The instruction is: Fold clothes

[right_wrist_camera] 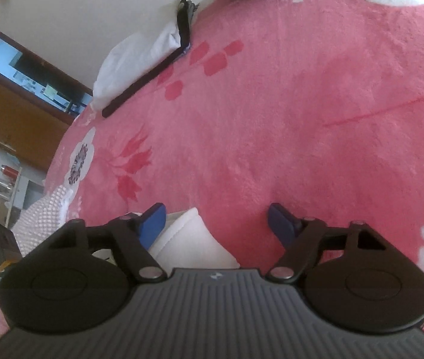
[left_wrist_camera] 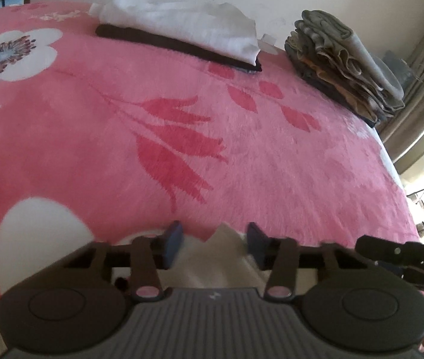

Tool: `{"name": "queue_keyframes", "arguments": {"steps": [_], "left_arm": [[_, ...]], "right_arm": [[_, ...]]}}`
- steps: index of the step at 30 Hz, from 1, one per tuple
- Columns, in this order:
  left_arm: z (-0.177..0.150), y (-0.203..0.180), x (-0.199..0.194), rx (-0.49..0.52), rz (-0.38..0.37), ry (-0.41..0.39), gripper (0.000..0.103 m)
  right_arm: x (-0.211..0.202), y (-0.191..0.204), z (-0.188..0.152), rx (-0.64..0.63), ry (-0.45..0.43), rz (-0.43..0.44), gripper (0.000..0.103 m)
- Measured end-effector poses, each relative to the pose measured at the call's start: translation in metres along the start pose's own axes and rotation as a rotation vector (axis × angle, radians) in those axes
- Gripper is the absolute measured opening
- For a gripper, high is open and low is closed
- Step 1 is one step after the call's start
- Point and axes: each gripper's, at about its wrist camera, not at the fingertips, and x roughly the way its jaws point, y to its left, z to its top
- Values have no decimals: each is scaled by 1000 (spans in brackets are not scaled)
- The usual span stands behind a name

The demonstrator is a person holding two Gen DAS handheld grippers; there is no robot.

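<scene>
A white garment (left_wrist_camera: pixel 221 257) lies on the pink flowered blanket (left_wrist_camera: pixel 182 149) right under my left gripper (left_wrist_camera: pixel 214 237). The left jaws stand open with a peak of the cloth between them, not clamped. In the right wrist view the same white garment (right_wrist_camera: pixel 191 239) shows a rolled edge between the jaws, close to the left blue pad (right_wrist_camera: pixel 152 224). My right gripper (right_wrist_camera: pixel 216 224) is open wide over the blanket (right_wrist_camera: pixel 271 119).
A folded white garment on a dark one (left_wrist_camera: pixel 182 27) lies at the far edge by the wall, and shows in the right wrist view (right_wrist_camera: pixel 140 59). A stack of grey and tan folded clothes (left_wrist_camera: pixel 343 59) sits at the far right. The right gripper's body (left_wrist_camera: pixel 406 257) is at the left view's right edge.
</scene>
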Motion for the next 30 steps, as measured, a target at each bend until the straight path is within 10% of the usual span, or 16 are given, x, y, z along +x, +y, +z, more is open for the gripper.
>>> {"name": "queue_keyframes", "arguments": {"steps": [7, 20, 26, 30], "left_arm": [[-8, -9, -19, 21, 0, -60, 13], [-63, 11, -168, 262, -264, -170, 12], [-158, 16, -176, 601, -142, -2, 21], [-187, 32, -181, 571, -114, 11, 35]], "right_arm": [[-3, 5, -6, 14, -2, 41, 18], [-105, 65, -59, -285, -4, 65, 15], [-122, 85, -167, -672, 47, -70, 17], [-107, 76, -220, -805, 115, -175, 22]]}}
